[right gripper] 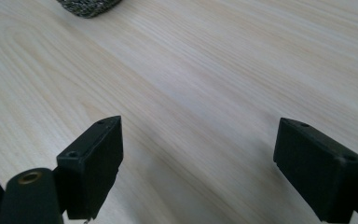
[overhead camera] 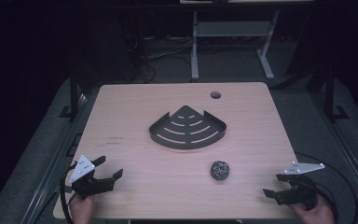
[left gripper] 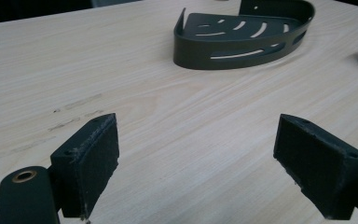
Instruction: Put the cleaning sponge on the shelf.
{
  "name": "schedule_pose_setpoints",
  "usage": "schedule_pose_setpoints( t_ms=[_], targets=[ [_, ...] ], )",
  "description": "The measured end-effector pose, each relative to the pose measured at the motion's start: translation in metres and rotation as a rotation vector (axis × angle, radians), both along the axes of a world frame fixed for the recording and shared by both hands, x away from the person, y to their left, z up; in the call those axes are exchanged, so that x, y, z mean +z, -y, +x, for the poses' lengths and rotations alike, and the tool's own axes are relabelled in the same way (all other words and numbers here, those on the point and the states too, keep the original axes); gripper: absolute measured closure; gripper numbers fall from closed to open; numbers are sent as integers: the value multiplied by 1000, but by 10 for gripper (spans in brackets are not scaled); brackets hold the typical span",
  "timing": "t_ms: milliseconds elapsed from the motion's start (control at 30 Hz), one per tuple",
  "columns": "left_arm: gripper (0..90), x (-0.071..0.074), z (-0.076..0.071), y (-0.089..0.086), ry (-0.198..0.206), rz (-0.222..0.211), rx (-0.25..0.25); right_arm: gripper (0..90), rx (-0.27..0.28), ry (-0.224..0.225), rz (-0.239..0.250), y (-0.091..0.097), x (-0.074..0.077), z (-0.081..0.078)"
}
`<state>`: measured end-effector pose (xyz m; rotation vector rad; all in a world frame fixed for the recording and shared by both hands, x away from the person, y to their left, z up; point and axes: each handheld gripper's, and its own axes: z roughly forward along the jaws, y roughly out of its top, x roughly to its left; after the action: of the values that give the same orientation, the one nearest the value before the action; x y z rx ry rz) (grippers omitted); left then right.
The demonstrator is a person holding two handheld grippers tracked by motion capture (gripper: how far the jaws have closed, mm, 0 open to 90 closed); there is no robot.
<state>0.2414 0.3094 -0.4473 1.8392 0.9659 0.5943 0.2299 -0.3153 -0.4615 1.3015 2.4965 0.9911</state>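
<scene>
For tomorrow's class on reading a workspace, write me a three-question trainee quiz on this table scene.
1. True or false: the steel scourer lies inside the black corner shelf.
2. Which tool is nearer the scourer: A left tool, B right tool?
3. Fill in: both tools' jaws are ___ with nothing between them.

Key: 1 false, it lies on the table in front of the shelf. 2 B. 3 open.

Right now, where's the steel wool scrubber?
High view: the steel wool scrubber lies on the table, just in front of the black corner shelf, nearer the right gripper.
</scene>
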Motion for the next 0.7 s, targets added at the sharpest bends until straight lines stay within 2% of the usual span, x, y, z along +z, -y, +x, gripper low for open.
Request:
schedule_pose_setpoints(
  t_ms=[133,167,367,467,567,700],
  targets=[
    [135,0,-1,0,-2,-7,-7,152,42,15,8,-9,4,2],
    [135,0,-1,0,-4,-8,-7,152,45,7,7,-12,5,1],
    [135,0,0,-1,-20,-33,-4,153,98,9,-25,-25,7,-1],
    [135,0,-1,0,-9,-19,-10,153,110,9,-19,-30,8,0],
    [135,2,-2,0,4,9,6,153,125,12,-25,-35,9,0],
    [135,6,-5,-2,48,-9,-2,150,142,-8,-24,-41,10,3]
  ],
)
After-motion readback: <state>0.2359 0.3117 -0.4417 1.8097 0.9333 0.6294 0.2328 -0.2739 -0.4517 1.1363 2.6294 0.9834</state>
